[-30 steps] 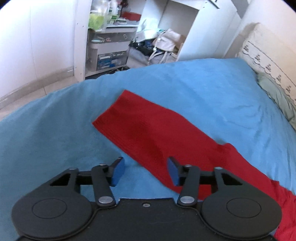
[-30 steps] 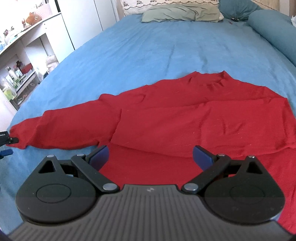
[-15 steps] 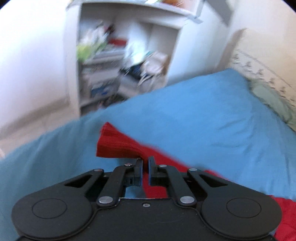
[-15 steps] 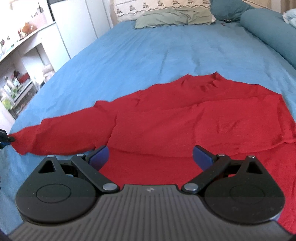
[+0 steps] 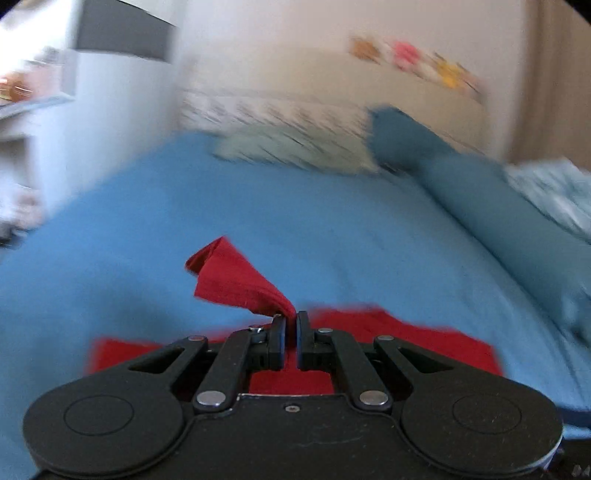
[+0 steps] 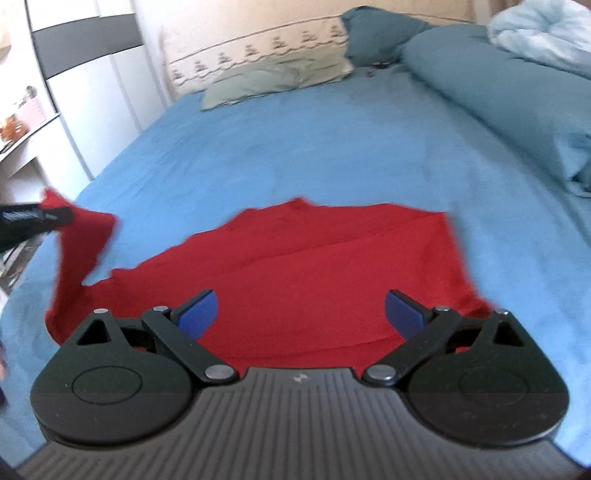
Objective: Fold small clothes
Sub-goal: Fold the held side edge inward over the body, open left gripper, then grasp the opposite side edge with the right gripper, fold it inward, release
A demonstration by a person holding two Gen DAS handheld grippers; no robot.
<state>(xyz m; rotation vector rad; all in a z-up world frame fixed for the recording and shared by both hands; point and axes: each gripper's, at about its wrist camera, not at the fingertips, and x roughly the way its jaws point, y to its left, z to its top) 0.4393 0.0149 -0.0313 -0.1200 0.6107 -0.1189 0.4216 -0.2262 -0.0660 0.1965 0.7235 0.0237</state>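
A red long-sleeved top (image 6: 314, 266) lies spread on the blue bed sheet (image 6: 295, 147). My left gripper (image 5: 290, 318) is shut on the end of its red sleeve (image 5: 236, 280), which sticks up past the fingertips, lifted off the sheet. In the right wrist view that gripper (image 6: 62, 216) enters from the left edge with the sleeve (image 6: 83, 240) hanging from it. My right gripper (image 6: 301, 310) hovers open above the near part of the top, nothing between its blue pads (image 6: 195, 314).
Pillows (image 6: 277, 74) lie at the head of the bed. A rolled teal duvet (image 6: 498, 85) runs along the right side, with a pale blue blanket (image 6: 543, 33) beyond. White cupboards and shelves (image 6: 74, 92) stand left of the bed.
My left gripper closed on the sleeve end, lifted it and swung round toward the head of the bed. The right gripper drew back a little, still open.
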